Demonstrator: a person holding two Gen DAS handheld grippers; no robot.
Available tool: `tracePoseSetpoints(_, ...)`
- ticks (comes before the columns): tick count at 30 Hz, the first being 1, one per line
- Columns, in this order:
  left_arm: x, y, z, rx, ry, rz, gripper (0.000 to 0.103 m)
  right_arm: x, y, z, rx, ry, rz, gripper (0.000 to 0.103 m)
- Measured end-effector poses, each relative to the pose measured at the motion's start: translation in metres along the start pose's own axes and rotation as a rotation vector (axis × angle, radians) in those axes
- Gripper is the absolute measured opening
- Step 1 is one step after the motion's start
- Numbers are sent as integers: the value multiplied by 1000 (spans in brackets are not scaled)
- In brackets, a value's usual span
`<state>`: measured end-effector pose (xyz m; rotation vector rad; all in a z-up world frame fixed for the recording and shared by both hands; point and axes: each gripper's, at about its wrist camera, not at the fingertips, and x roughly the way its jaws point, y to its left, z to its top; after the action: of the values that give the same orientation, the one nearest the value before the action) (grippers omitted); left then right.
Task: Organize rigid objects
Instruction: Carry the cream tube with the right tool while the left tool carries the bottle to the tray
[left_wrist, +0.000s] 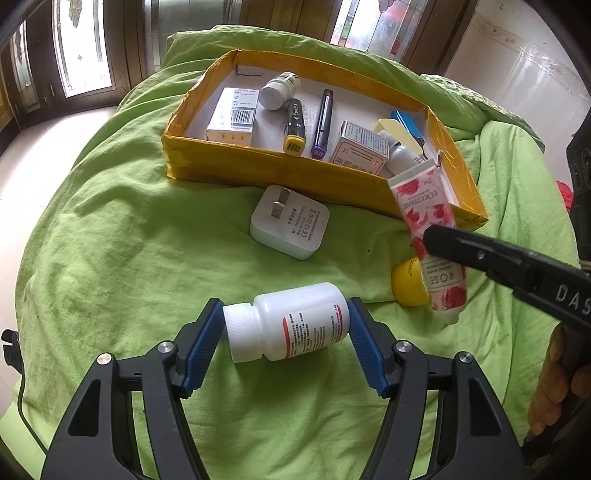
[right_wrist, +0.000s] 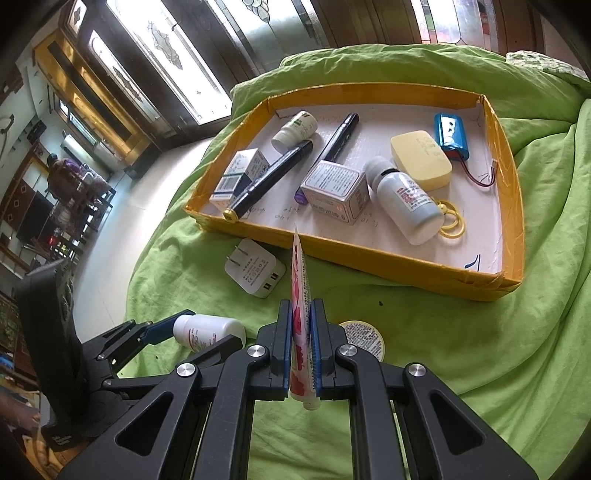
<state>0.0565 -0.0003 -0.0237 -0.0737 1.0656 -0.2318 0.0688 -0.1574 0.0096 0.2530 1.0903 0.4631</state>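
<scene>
The right hand-held gripper (right_wrist: 300, 345) is clamped flat on a rose-printed cream tube (right_wrist: 301, 295), held off the green bedcover (right_wrist: 461, 350) with its crimped end pointing toward the yellow cardboard tray (right_wrist: 388, 264). The tube looks light and soft-walled, so it will probably squash and bend rather than slip; the grip sits across its middle, and a hold nearer the stiffer cap end would likely steady it better. The left hand-held gripper (left_wrist: 286, 325) has its ribbed blue pads (left_wrist: 201, 343) against the cap and base of a white plastic pill bottle (left_wrist: 291, 321), which lies on its side on the bedcover in front of the tray. That bottle is rigid, smooth and round, probably light; end-to-end pinching stops it rolling, though the glossy plastic could slide if squeezed off-centre. A white square charger plug (left_wrist: 290, 223) with metal prongs and a small yellow round tin (right_wrist: 364, 338) also remain on the wrinkled fabric. Inside the tray lie cardboard boxes, two dark pens, small bottles, a yellow sponge-like block and a blue battery pack (right_wrist: 450, 134).
</scene>
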Motion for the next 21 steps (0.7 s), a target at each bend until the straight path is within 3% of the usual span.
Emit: tracePoseSetpoints(21, -7, -11, -1, 47, -38, 55, 67, -22, -15, 11, 62, -71, 22, 8)
